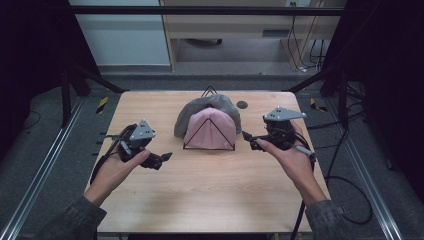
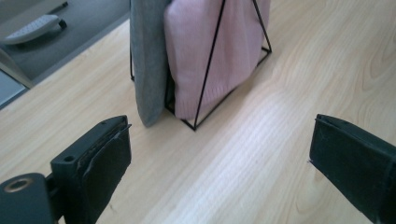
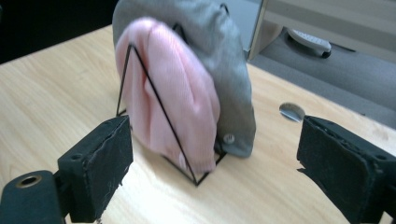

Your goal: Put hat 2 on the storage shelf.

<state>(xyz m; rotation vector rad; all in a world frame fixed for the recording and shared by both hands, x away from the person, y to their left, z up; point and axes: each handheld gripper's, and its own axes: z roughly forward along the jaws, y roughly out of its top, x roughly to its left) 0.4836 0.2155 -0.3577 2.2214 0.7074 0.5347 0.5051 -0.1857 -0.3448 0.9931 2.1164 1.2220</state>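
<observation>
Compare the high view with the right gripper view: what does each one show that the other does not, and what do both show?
High view alone: the person's two hands, the left gripper and the whole wooden table.

Right gripper view alone: a small metal snap button on the grey knitted hat.

Both: the pink knitted hat, the grey one behind it, the black triangular wire stand, and the right gripper, jaws open.

A wire rack (image 1: 209, 145) stands on the surface (image 1: 210, 200), between the left tool (image 1: 162, 159) and the right tool (image 1: 250, 140), each just off one side of it. One knit hat (image 1: 210, 127) sits in the rack. A second hat (image 1: 200, 107) leans against it on the side away from both tools. Beyond the right tool, past the rack, a round hole (image 1: 242, 104) lies in the surface
</observation>
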